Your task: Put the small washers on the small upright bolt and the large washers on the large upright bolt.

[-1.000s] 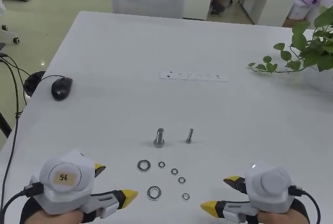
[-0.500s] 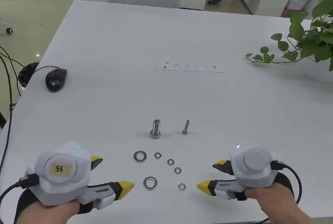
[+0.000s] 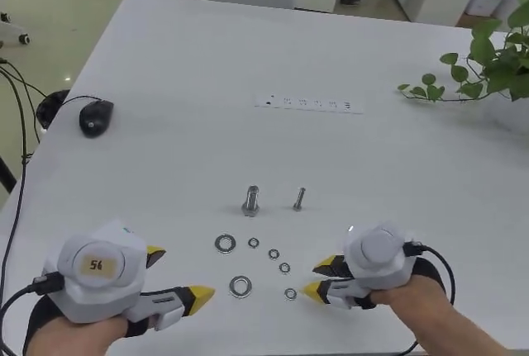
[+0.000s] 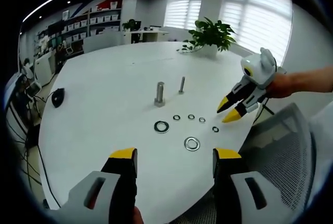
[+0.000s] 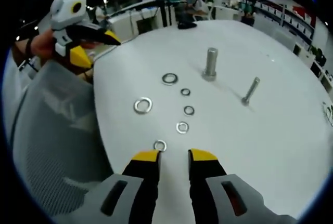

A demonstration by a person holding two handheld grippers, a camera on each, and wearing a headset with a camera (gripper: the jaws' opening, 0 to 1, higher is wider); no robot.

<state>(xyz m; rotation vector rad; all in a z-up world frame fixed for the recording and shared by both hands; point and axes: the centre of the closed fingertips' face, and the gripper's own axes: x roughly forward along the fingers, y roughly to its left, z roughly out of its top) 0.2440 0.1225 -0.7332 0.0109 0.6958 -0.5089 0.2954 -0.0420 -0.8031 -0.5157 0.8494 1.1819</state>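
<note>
Far left of and beyond the large bolt point(image 3: 251, 200), which stands upright: a mouse point(image 3: 95, 116). Left gripper point(image 3: 178, 273) is left of that bolt and nearer the person, jaws spread wide, nothing between them. Two large washers point(image 3: 225, 244) lie flat on the bolt's near side, slightly left. Four small washers point(image 3: 274, 253) trail from its near side off rightward. Small bolt point(image 3: 299, 199) stands upright just right of it. Right gripper point(image 3: 318, 278) is right of the large bolt and nearer, jaws narrowly parted, empty, tips just beside the nearest small washer.
</note>
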